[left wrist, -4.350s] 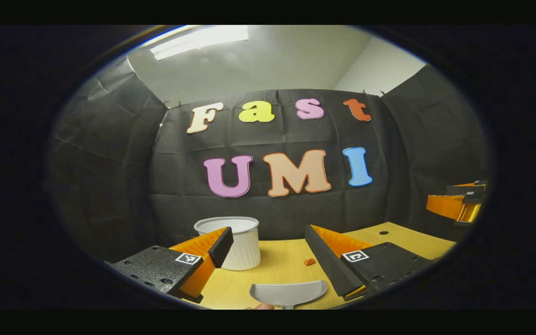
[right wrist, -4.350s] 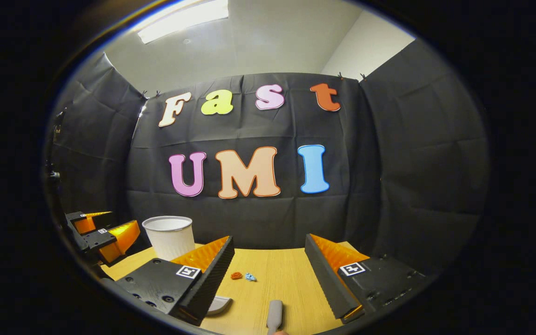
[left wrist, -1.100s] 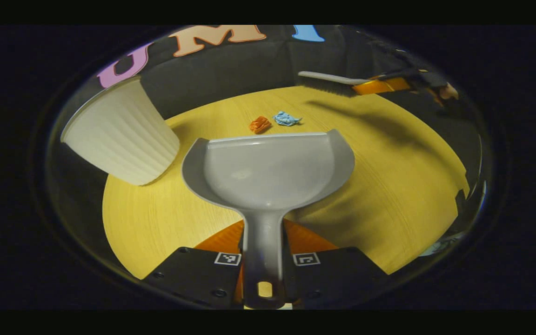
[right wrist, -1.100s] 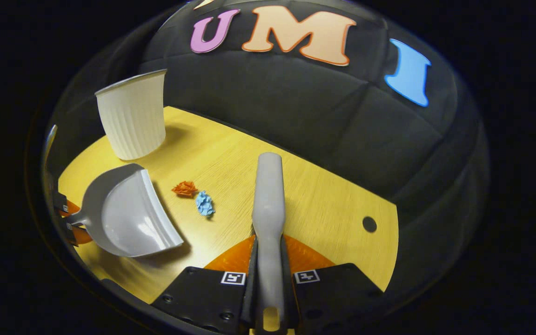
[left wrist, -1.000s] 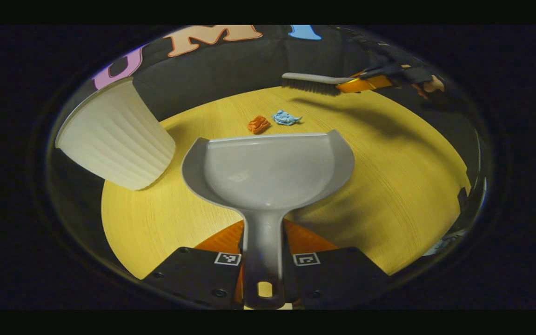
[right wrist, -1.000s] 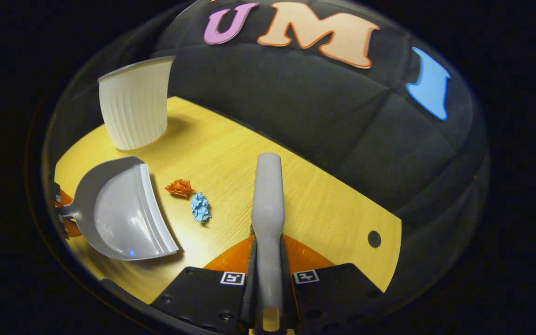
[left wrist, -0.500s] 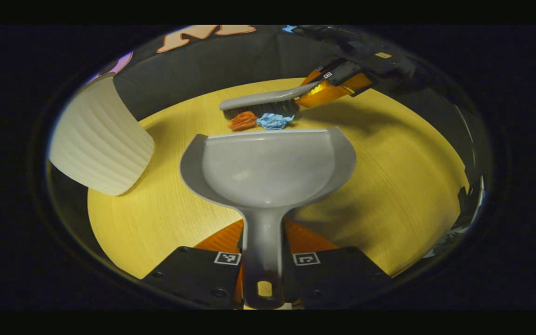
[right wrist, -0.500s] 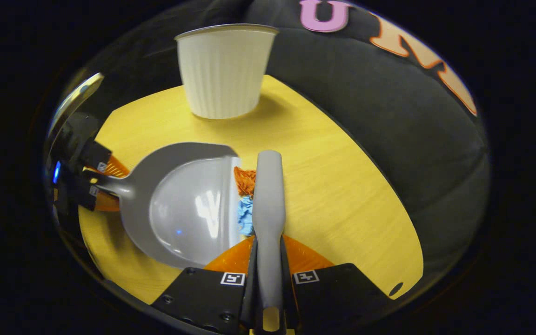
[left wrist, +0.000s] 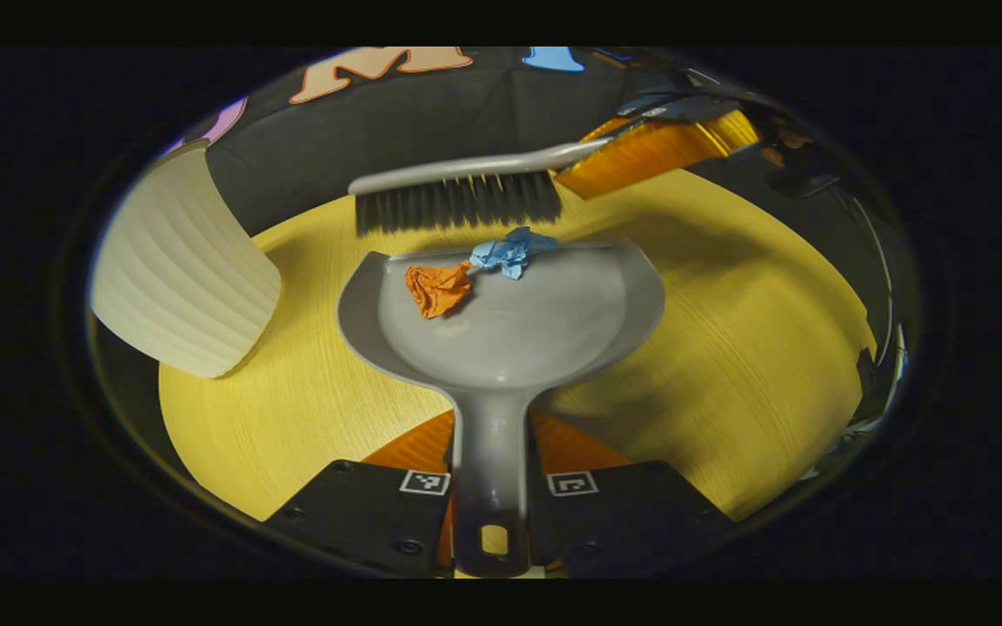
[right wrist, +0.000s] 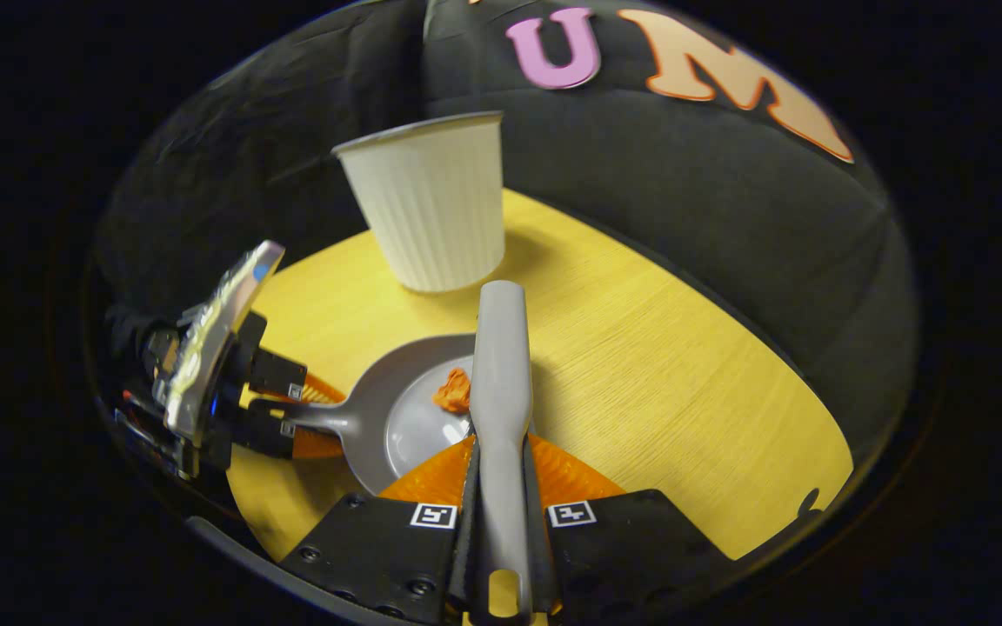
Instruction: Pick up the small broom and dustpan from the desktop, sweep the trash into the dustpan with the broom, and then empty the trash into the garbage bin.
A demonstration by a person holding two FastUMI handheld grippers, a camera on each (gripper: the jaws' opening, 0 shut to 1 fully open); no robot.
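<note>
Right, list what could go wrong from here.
1. The blue scrap lies at the dustpan front lip, not deep inside; lifting or tilting may drop it onto the desk.
2. The garbage bin stands close on the dustpan's left; swinging over could knock it.

The yellow wood-grain table (left wrist: 727,348) carries a white ribbed bin (left wrist: 179,287) and the grey dustpan (left wrist: 510,330).
</note>
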